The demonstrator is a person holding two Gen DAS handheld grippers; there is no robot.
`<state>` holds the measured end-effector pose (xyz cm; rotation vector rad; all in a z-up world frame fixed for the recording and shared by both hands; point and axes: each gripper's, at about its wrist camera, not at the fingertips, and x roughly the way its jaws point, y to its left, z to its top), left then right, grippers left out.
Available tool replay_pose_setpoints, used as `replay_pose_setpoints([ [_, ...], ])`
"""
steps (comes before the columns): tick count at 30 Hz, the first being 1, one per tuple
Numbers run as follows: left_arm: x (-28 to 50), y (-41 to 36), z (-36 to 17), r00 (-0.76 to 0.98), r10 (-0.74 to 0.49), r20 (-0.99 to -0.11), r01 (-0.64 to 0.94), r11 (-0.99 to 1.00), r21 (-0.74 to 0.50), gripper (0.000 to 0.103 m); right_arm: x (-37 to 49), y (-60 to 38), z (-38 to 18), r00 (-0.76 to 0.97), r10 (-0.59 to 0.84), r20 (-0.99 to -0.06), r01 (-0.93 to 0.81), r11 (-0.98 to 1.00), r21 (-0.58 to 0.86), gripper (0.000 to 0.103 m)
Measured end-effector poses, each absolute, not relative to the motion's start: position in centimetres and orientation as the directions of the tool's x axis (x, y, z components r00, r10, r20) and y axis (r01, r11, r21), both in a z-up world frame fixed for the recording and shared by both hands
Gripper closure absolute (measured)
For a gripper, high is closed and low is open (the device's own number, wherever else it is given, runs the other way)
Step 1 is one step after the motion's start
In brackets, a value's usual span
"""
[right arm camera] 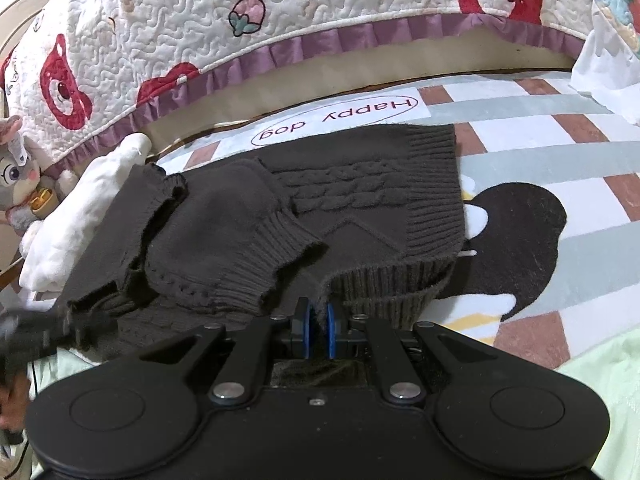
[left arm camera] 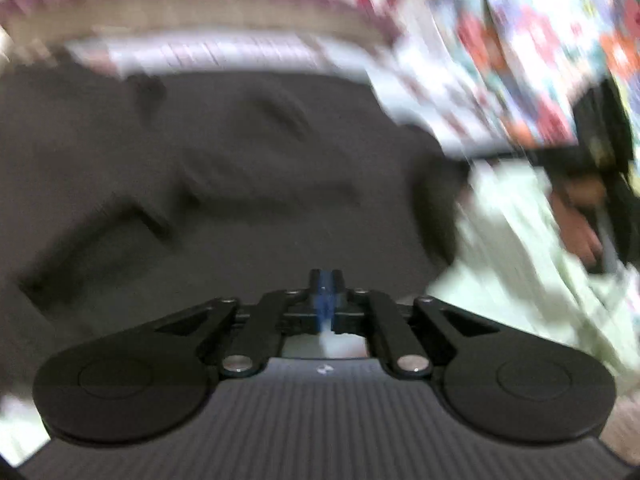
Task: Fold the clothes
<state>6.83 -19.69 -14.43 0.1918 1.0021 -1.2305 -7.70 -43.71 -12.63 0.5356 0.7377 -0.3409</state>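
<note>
A dark grey cable-knit sweater [right arm camera: 352,196] lies rumpled on the bed, one sleeve [right arm camera: 236,240] folded across its body. My right gripper [right arm camera: 320,316] is shut on the sweater's ribbed hem, with knit cloth pinched between the blue pads. In the blurred left wrist view the sweater [left arm camera: 240,184] fills the middle, and my left gripper [left arm camera: 326,284] is shut, its blue pads pressed together just short of the cloth. The left gripper [right arm camera: 28,332] also shows as a dark blur at the sweater's left edge. Whether it pinches any knit I cannot tell.
The sweater lies on a checked sheet [right arm camera: 560,128] with a black dog print [right arm camera: 516,240]. Behind is a white quilted cover [right arm camera: 280,12] with red bears and a purple frill. A plush toy [right arm camera: 20,184] and white cloth [right arm camera: 80,208] lie at the left, pale green cloth [left arm camera: 520,248] nearby.
</note>
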Motion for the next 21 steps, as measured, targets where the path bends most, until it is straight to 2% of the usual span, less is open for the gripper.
replay_pose_setpoints([
  [1, 6.3, -19.8, -14.7, -0.044, -0.687, -0.725, 0.847, 0.359, -0.392, 0.086, -7.7, -43.7, -12.6, 0.695, -0.105, -0.711, 0.473, 0.812, 0.342, 0.092],
  [2, 5.8, -19.8, -14.8, -0.056, -0.688, -0.723, 0.853, 0.344, -0.393, 0.064, -7.6, -43.6, -12.5, 0.697, -0.102, -0.71, 0.472, 0.811, 0.346, 0.092],
  [4, 5.1, -20.1, -14.7, -0.024, -0.682, -0.731, 0.872, 0.344, -0.349, 0.046, -7.7, -43.5, -12.1, 0.713, -0.092, -0.695, 0.455, 0.815, 0.359, 0.092],
  [6, 5.1, -20.3, -14.5, 0.018, -0.692, -0.721, 0.879, 0.355, -0.318, 0.046, -7.4, -43.2, -11.7, 0.717, -0.095, -0.69, 0.437, 0.833, 0.339, 0.098],
  [11, 5.6, -20.7, -14.0, 0.074, -0.735, -0.674, 0.86, 0.389, -0.329, 0.044, -7.2, -42.8, -11.5, 0.682, -0.113, -0.722, 0.454, 0.84, 0.298, 0.098],
  [14, 5.4, -21.4, -13.9, 0.106, -0.741, -0.663, 0.861, 0.402, -0.312, 0.046, -8.4, -43.4, -12.2, 0.63, -0.125, -0.766, 0.537, 0.783, 0.314, 0.086],
  [15, 5.4, -21.6, -13.9, 0.111, -0.741, -0.662, 0.86, 0.406, -0.31, 0.046, -9.0, -43.6, -12.6, 0.608, -0.132, -0.783, 0.566, 0.763, 0.311, 0.068],
  [17, 5.3, -22.0, -14.1, 0.112, -0.747, -0.655, 0.852, 0.412, -0.324, 0.047, -10.3, -43.9, -13.3, 0.56, -0.16, -0.813, 0.635, 0.713, 0.297, 0.047],
  [21, 4.7, -22.8, -14.0, 0.094, -0.766, -0.636, 0.853, 0.392, -0.345, 0.047, -12.6, -44.4, -15.6, 0.502, -0.121, -0.856, 0.718, 0.611, 0.334, 0.041],
])
